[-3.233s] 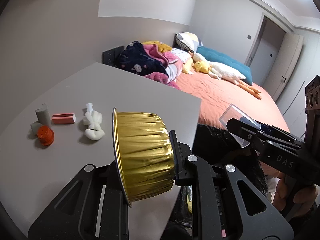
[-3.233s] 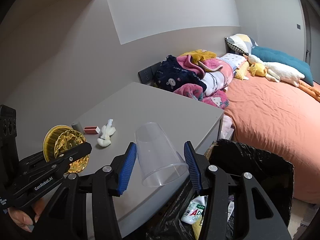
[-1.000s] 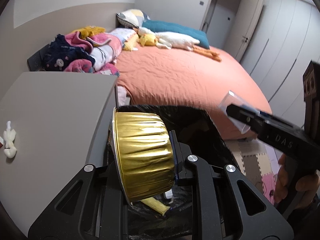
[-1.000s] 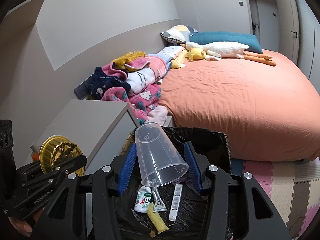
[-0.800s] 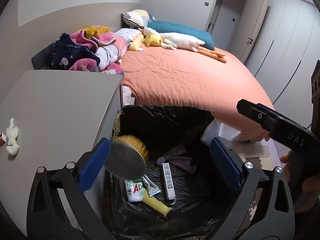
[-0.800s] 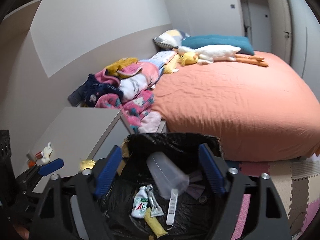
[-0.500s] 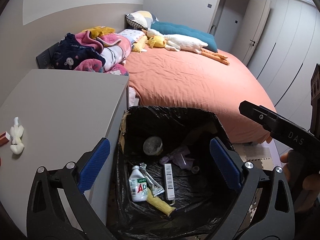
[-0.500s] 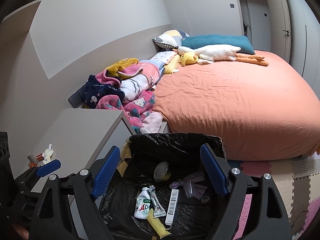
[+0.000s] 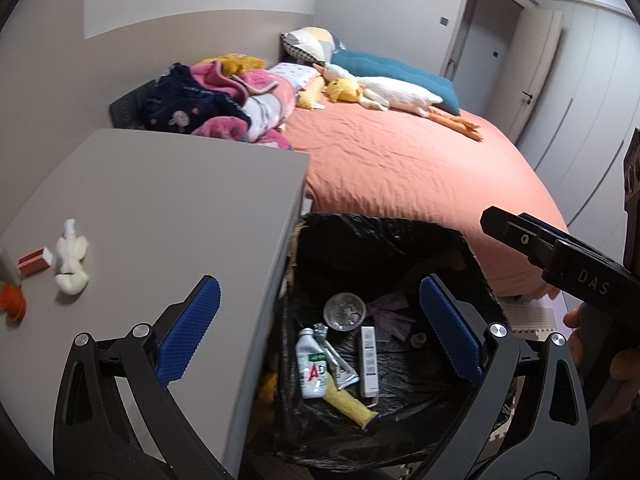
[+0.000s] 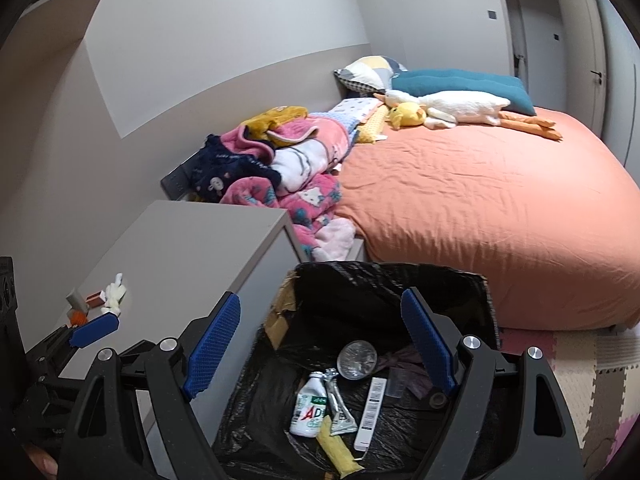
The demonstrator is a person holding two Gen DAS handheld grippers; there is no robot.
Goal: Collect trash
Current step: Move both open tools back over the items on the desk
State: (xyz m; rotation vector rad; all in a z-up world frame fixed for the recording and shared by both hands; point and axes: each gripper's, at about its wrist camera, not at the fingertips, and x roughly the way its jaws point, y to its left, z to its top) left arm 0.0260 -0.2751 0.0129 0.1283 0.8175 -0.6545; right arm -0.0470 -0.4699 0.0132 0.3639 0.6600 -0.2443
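A black-lined trash bin [image 9: 472,256] [image 10: 476,292] stands on the floor beside the grey table. Inside lie the foil cup [image 9: 345,312] [image 10: 357,354], a small white bottle [image 9: 312,364] [image 10: 310,404], a squeezed tube, a white strip and a yellow wrapper. My left gripper [image 9: 320,332] hangs open and empty over the bin and the table's edge. My right gripper [image 10: 320,344] is open and empty above the bin. On the table lie a white crumpled tissue [image 9: 72,258] [image 10: 114,292], a small red box [image 9: 34,261], and an orange piece [image 9: 12,304].
The grey table [image 9: 168,200] [image 10: 192,240] is to the left of the bin. An orange-sheeted bed [image 9: 408,160] [image 10: 480,192] with piled blankets, pillows and plush toys fills the far side. Foam floor mats [image 10: 580,360] lie right of the bin.
Both grippers opened over the bin. The foil cup and the clear plastic cup dropped into it. The left gripper has since swung slightly left, toward the table.
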